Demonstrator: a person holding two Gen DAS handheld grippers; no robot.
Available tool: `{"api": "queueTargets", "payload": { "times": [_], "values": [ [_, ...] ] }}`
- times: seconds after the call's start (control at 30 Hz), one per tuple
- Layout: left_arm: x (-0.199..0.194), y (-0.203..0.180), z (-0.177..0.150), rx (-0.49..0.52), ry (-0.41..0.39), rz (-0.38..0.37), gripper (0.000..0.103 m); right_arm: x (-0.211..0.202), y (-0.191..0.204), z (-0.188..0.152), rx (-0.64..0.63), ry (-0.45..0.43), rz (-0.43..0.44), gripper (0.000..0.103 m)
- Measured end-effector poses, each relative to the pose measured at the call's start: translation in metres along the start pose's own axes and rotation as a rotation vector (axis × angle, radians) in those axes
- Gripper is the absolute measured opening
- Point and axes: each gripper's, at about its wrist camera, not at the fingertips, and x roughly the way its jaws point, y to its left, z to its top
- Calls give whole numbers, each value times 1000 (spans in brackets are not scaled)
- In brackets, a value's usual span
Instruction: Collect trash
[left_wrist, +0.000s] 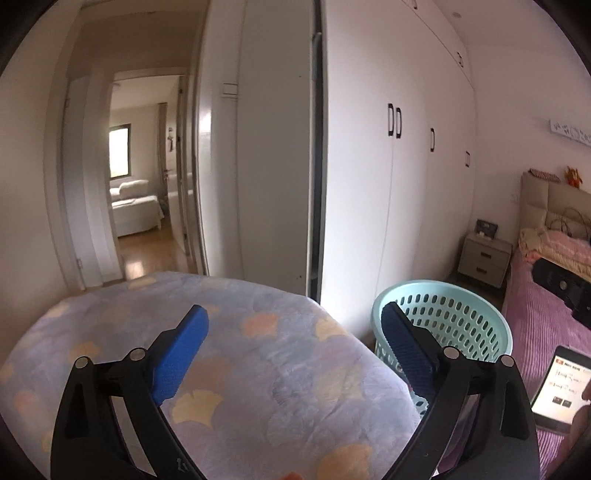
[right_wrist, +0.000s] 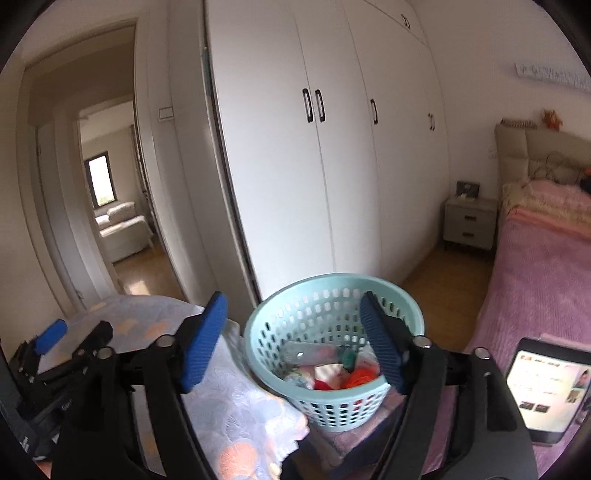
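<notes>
Two grippers, both spread and holding nothing | white wardrobe (right_wrist: 314, 166) behind | pink bed (right_wrist: 535, 277) at right | floral quilt (left_wrist: 221, 350) under left gripper (left_wrist: 293, 345) | teal basket (right_wrist: 334, 402) holding trash (right_wrist: 332, 369) between right gripper (right_wrist: 295, 341) fingers | lit tablet (right_wrist: 546, 384) on bed

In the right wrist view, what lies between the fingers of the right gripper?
In the right wrist view, the open right gripper frames the light blue basket, which holds mixed trash. The floral quilt lies beside its left finger.

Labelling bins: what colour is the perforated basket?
Light teal basket, clearest in the right wrist view.
</notes>
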Motion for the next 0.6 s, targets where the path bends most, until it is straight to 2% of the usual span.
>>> {"api": "queueTargets", "payload": {
  "times": [0.07, 0.33, 0.6],
  "values": [
    [0, 7, -4, -14, 25, 1, 93, -4, 3, -4, -27, -11, -23, 77],
    [-8, 21, -5, -58, 6, 18, 93, -7, 2, -16, -39, -2, -41, 78],
    [-12, 13, -5, -4, -14, 51, 93, -3, -2, -20, -30, -2, -56, 78]
  ]
}}
